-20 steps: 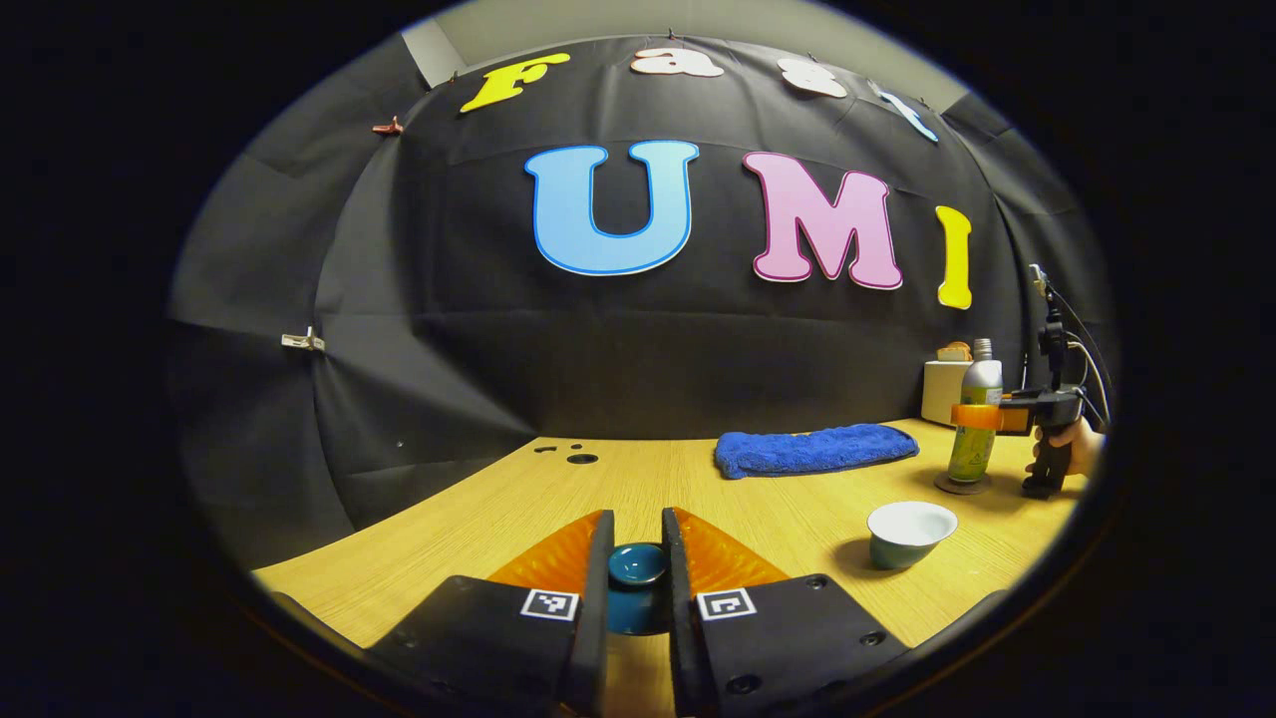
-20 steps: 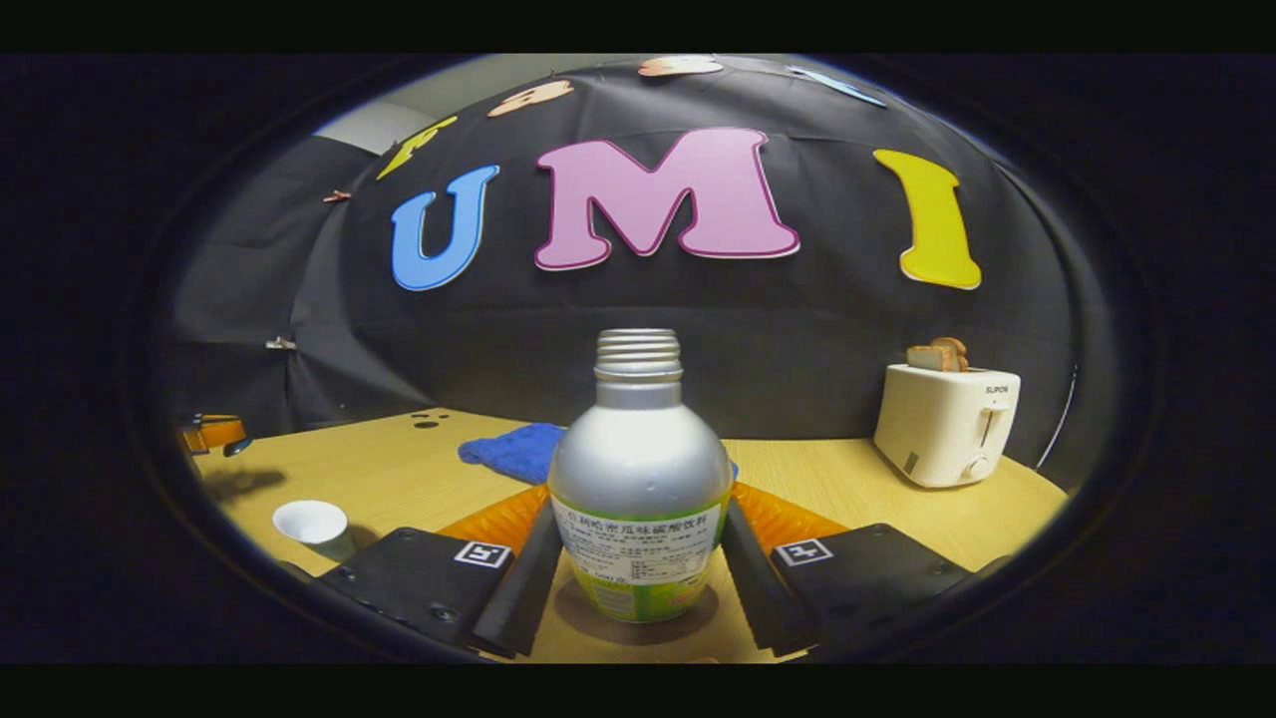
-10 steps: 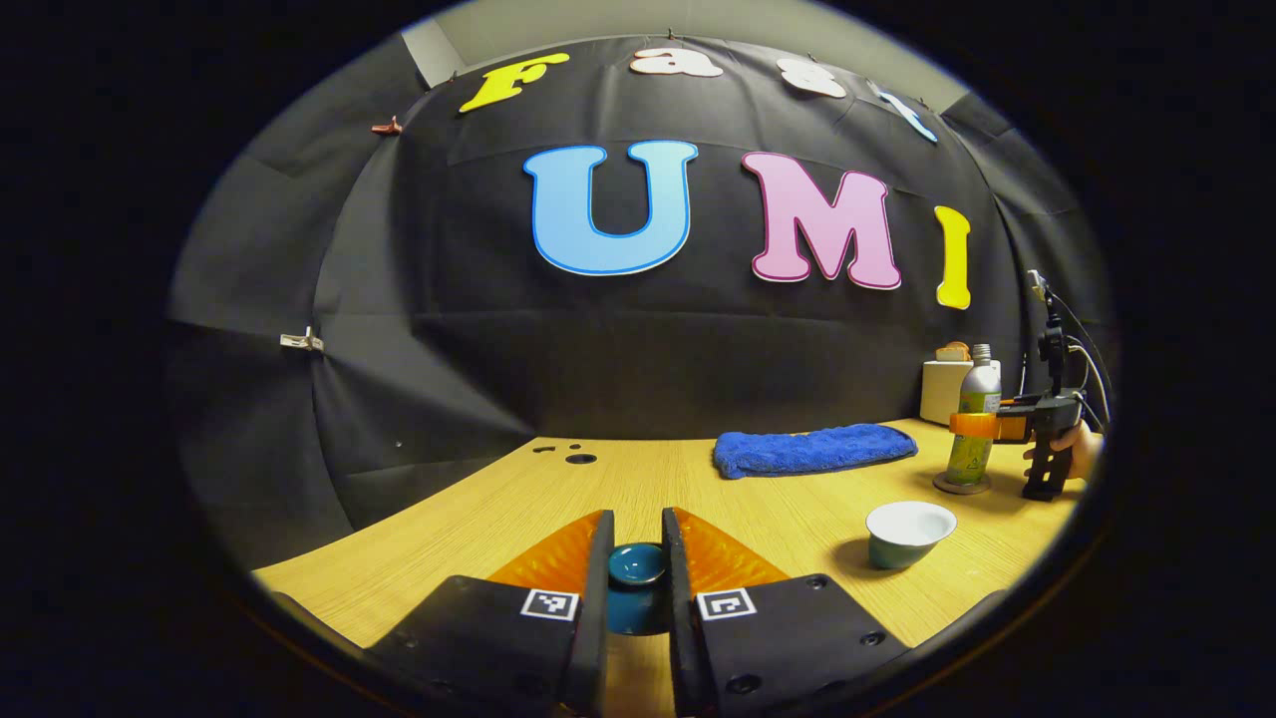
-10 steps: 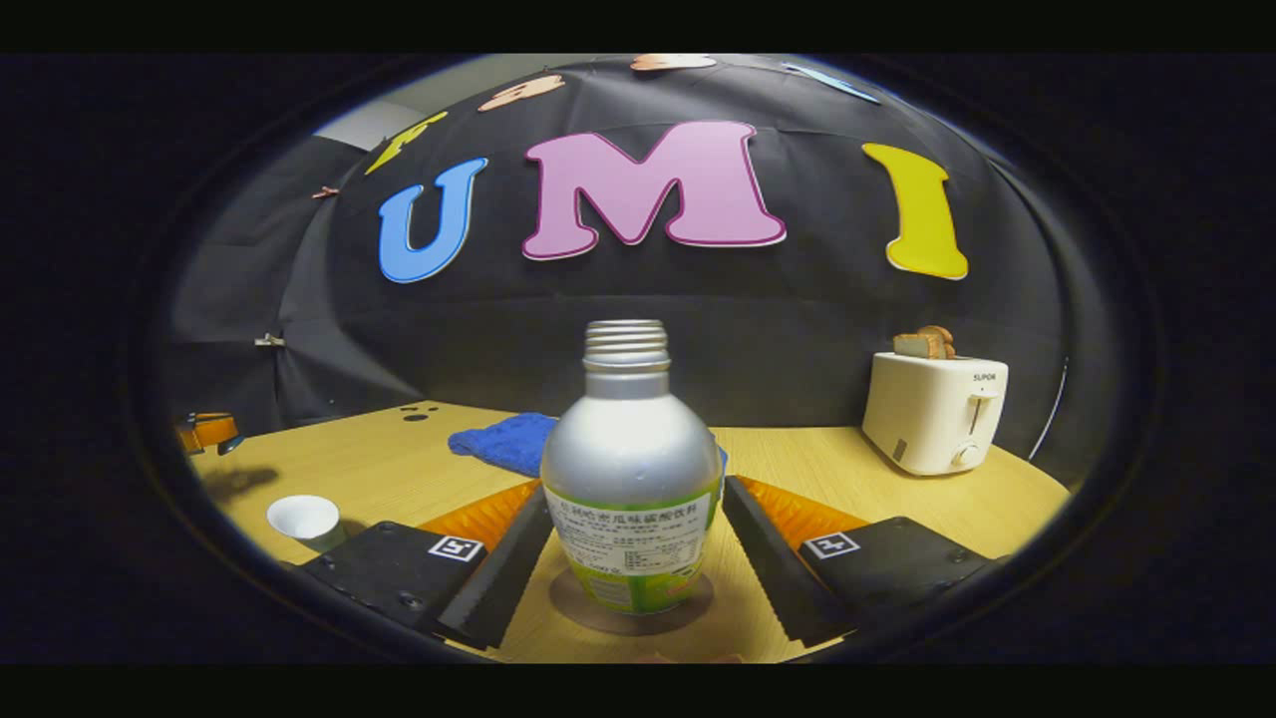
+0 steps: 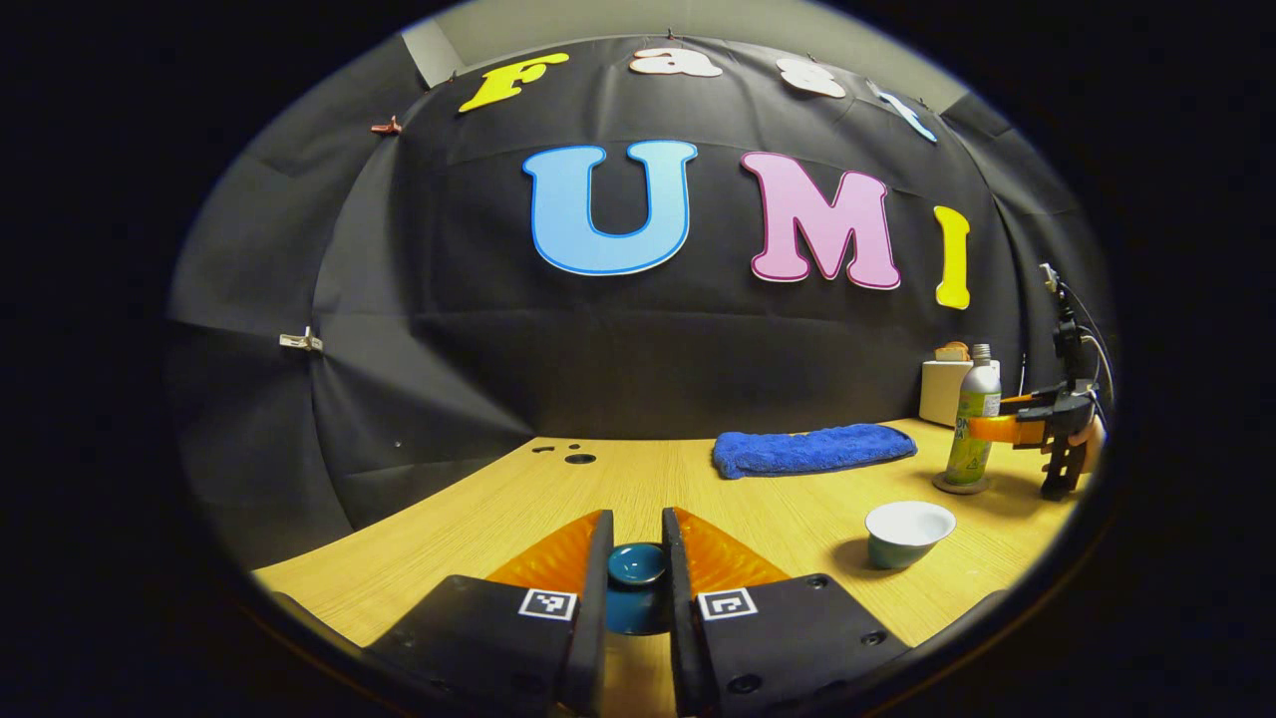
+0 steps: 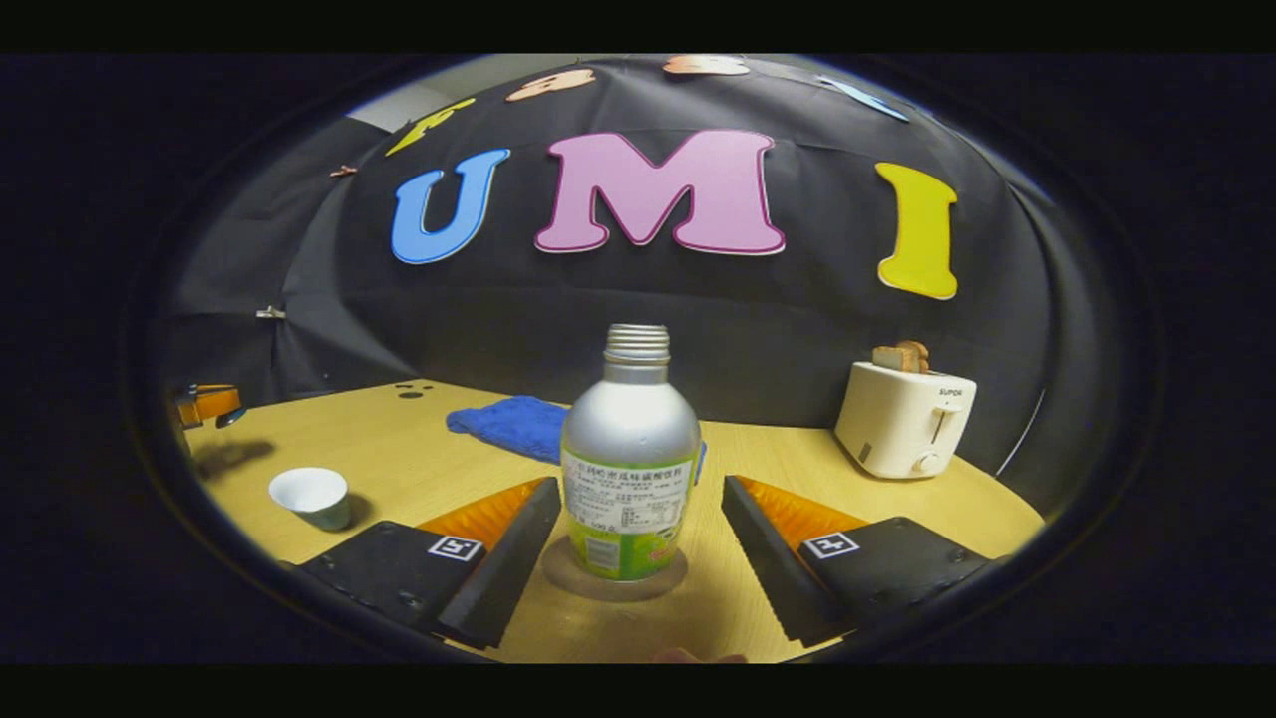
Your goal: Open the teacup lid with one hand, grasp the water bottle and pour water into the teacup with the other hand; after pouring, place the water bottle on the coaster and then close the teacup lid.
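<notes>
Lid: the teacup lid [image 5: 637, 564], dark teal and glazed, with a shallow round dish-like top, sits between the jaws of the left gripper [image 5: 635, 558]; both fingers press on its sides, jaws drawn in close around it.
Left gripper pose: held level and low over the near edge of the surface [image 5: 618, 479], pointing toward the back wall.
Bottle: the water bottle [image 6: 630, 469] stands upright on the coaster [image 6: 613, 583], toward the surface's right edge. Silver metal shoulder, threaded open neck, green-and-white label round the lower body.
Right gripper: right gripper [image 6: 633, 519] has its jaws spread wide, one finger on each side of the bottle and both apart from it; the bottle stands just ahead of the tips, in line with the gap.
Right gripper pose: seen from the left gripper view, it is held level just beside the bottle at about mid-height, with a hand [image 5: 1095, 439] on its grip.
Coaster: thin round disc, brownish, lying flat under the bottle.
Teacup: the teacup [image 5: 908, 533] stands uncovered near the right front of the surface, white inside, grey-green outside, well apart from both jaws.
Surface: pale wood grain.
Also there: blue towel [image 5: 812, 448], fluffy, near the back edge; white toaster [image 6: 904, 419] with toast at the back right corner.
</notes>
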{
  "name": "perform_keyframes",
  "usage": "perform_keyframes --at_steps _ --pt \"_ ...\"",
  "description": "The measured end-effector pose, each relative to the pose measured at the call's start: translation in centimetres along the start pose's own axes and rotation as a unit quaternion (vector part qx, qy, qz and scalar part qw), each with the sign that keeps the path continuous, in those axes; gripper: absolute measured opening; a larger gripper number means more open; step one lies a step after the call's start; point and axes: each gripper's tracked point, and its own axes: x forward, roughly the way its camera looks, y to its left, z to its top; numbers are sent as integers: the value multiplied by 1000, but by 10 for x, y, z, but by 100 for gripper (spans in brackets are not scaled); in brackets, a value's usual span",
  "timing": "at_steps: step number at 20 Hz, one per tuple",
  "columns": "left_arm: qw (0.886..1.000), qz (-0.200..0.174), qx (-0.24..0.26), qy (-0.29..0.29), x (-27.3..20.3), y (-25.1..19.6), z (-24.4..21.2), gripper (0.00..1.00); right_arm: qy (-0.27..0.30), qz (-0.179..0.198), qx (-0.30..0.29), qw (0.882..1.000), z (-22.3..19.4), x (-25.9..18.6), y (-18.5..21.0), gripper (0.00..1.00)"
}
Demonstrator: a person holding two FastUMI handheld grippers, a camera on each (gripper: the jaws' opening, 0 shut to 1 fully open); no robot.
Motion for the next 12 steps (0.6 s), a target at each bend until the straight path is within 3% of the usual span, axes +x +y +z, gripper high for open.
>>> perform_keyframes --at_steps 6,10,12 --pt "1000 -24 1 -2 -2 -12 0 31 -7 -17 4 1000 2 -44 -6 97" --pt "999 -32 21 1 -1 -21 0 30 -18 -37 -25 999 7 -81 -6 98" --pt "998 -53 15 8 2 -40 -2 30 -25 -26 -27 999 10 -98 8 98"
